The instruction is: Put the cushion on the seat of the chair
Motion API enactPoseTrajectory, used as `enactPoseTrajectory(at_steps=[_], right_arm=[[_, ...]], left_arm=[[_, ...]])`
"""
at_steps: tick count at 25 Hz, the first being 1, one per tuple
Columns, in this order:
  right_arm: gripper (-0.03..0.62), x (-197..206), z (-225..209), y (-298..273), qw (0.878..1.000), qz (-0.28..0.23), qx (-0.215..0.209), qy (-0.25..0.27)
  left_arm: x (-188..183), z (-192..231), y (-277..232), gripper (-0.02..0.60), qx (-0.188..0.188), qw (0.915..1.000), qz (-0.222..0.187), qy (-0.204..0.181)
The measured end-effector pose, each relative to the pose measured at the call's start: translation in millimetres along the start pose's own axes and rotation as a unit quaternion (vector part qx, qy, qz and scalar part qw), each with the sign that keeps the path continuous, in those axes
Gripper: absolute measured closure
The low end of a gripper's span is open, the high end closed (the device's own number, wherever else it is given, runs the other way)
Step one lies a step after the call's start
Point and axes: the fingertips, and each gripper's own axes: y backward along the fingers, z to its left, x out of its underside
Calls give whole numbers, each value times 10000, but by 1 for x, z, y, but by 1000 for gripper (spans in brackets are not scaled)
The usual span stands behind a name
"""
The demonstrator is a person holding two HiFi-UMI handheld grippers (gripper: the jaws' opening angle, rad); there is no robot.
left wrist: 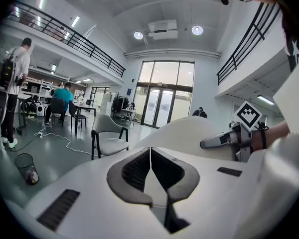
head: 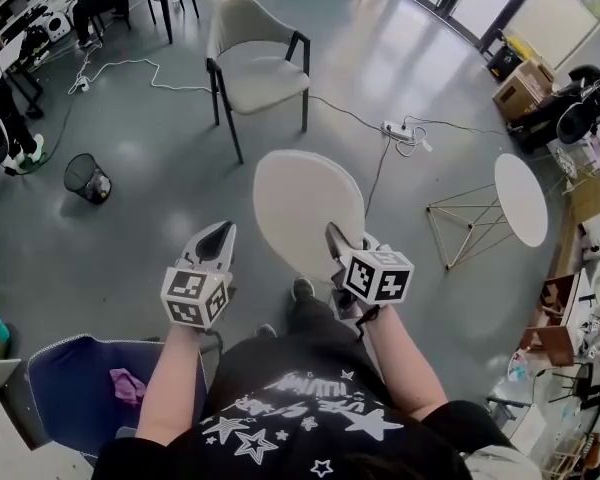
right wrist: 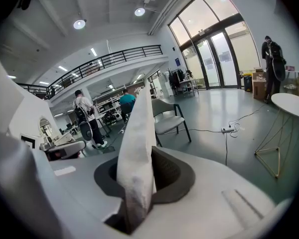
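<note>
A round off-white cushion (head: 305, 206) hangs level over the grey floor in front of me. My right gripper (head: 337, 240) is shut on its near right edge; in the right gripper view the cushion (right wrist: 136, 143) stands edge-on between the jaws. My left gripper (head: 218, 236) is shut on nothing, a little left of the cushion and apart from it. The chair (head: 260, 68), beige seat and back on black legs, stands a couple of steps ahead, its seat bare. It also shows in the left gripper view as the chair (left wrist: 109, 137) and in the right gripper view as the chair (right wrist: 167, 121).
A mesh waste bin (head: 87, 178) stands at the left. A power strip (head: 397, 129) with cables lies right of the chair. A round white table (head: 521, 198) and a wire frame (head: 460, 230) are at the right. A blue seat (head: 75, 383) is near my left side. People stand far left.
</note>
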Motion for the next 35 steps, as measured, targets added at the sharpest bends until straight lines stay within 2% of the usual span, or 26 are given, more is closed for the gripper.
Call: enactPoseTrajectory(at_steps=[4,10,15,22,30,35], right_arm=[[530,-2,-14,-5,10000,23,28,-41],[530,-2,-25,-33,9998,175,24,-116],[530,-21,-31,-65,9994,201,-96,-264],[530,-36,-62,-111,9980,495,-112,-383],[530,-94,-105,-152,9978,412,-179,-480],[530,-115,-128,-176,9973,449,-212,-546]], left_arm=[[-7,2,-7,572,-85,9999,-129,13],[-2,14,-18,572,-183,9998,14,22],[-6,32,-41,572,-313,9994,158,66],[-6,48,-100,572,-451,9975,536,-35],[-42,57,-180,572,-481,9972,556,-112],[-52,68,-224,572,-682,9955,634,-156]])
